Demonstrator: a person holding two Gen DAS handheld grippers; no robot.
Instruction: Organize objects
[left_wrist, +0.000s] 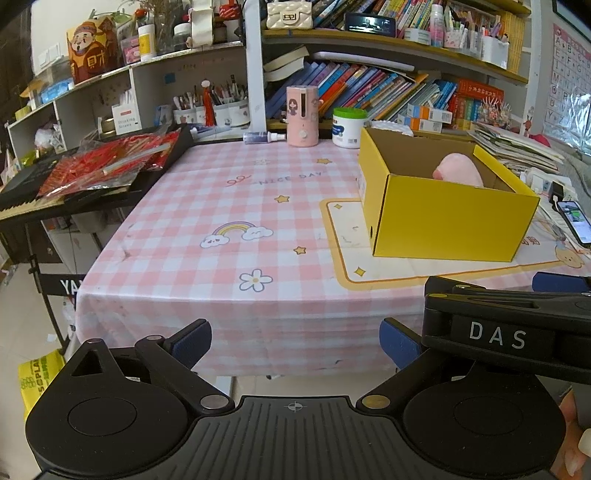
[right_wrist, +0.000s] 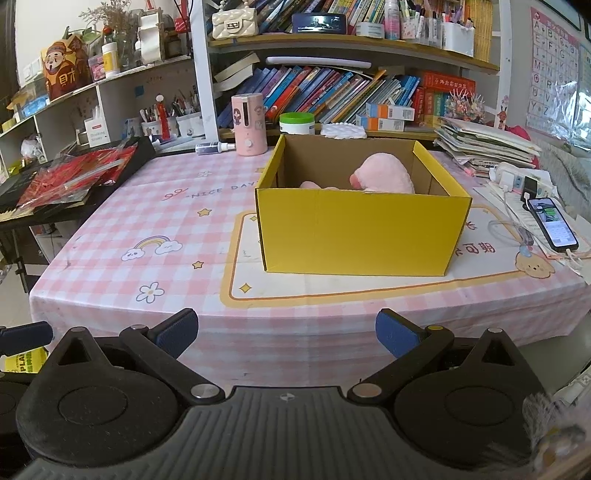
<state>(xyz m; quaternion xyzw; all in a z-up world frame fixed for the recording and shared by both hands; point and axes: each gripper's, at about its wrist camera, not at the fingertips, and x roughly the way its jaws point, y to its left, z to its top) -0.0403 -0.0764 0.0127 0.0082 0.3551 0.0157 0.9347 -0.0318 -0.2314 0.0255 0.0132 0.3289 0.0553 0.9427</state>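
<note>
A yellow cardboard box (right_wrist: 362, 229) stands open on a cream mat on the pink checked tablecloth (right_wrist: 147, 221). A pink plush toy (right_wrist: 384, 173) lies inside it, partly hidden by the box wall. The box (left_wrist: 443, 221) and the toy (left_wrist: 460, 170) also show in the left wrist view, to the right. My left gripper (left_wrist: 295, 341) is open and empty, held off the table's front edge. My right gripper (right_wrist: 286, 332) is open and empty, in front of the box and short of the table edge. The right gripper's body (left_wrist: 506, 328) shows at the left view's right side.
A pink humidifier (right_wrist: 248, 123), a white jar with a green lid (right_wrist: 296, 123) and a small spray bottle (right_wrist: 214, 147) stand at the table's back. A phone (right_wrist: 552, 223) and paper stacks lie at the right. A keyboard with red packets (right_wrist: 74, 177) is at the left.
</note>
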